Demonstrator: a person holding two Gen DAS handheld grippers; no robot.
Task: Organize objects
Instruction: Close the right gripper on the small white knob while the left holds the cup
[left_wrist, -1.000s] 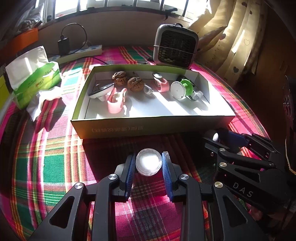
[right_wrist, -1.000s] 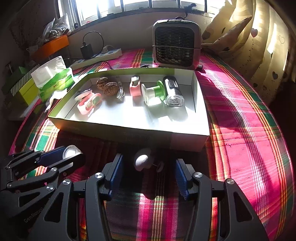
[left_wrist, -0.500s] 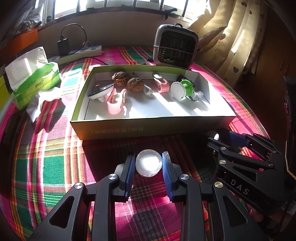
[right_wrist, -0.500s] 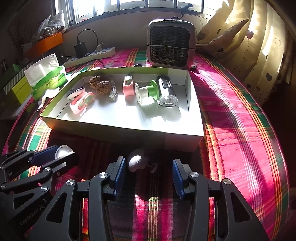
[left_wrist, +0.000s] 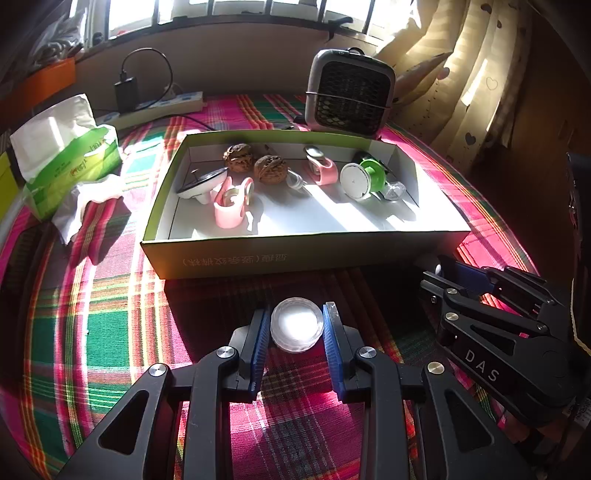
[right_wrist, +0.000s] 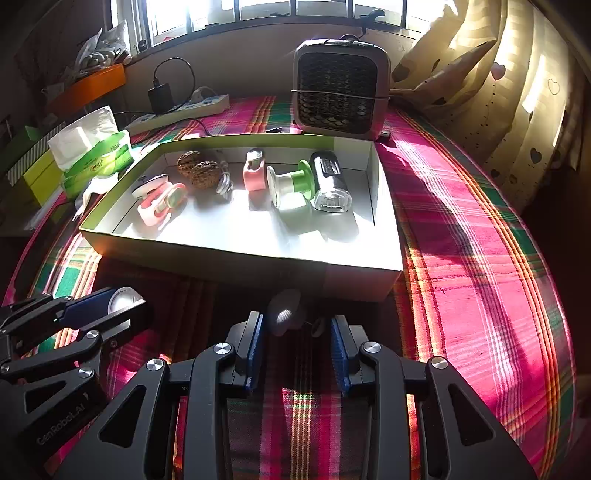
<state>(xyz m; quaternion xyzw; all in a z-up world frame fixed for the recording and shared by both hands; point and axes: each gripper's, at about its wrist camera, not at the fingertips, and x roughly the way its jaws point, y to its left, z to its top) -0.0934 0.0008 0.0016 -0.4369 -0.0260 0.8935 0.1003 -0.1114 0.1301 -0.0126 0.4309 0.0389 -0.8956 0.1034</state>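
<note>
My left gripper (left_wrist: 296, 326) is shut on a small round clear jar with a white top (left_wrist: 296, 324), held over the plaid cloth in front of the box (left_wrist: 306, 254). It also shows in the right wrist view (right_wrist: 123, 301). My right gripper (right_wrist: 297, 334) is open around a small white object with a thin pin (right_wrist: 283, 318) that lies on the cloth just before the box's near wall (right_wrist: 240, 260). The box holds two walnuts (left_wrist: 255, 162), pink items (left_wrist: 231, 206), a green and white spool (left_wrist: 360, 179) and a clear-ended cylinder (right_wrist: 328, 181).
A grey fan heater (left_wrist: 349, 98) stands behind the box. A green tissue pack (left_wrist: 70, 155) with loose tissue lies at the left. A power strip with a charger (left_wrist: 155, 105) is at the back left. Curtains (right_wrist: 517, 92) hang at the right.
My right gripper has narrowed and moved in around the small white object. The left gripper stays put with the jar.
</note>
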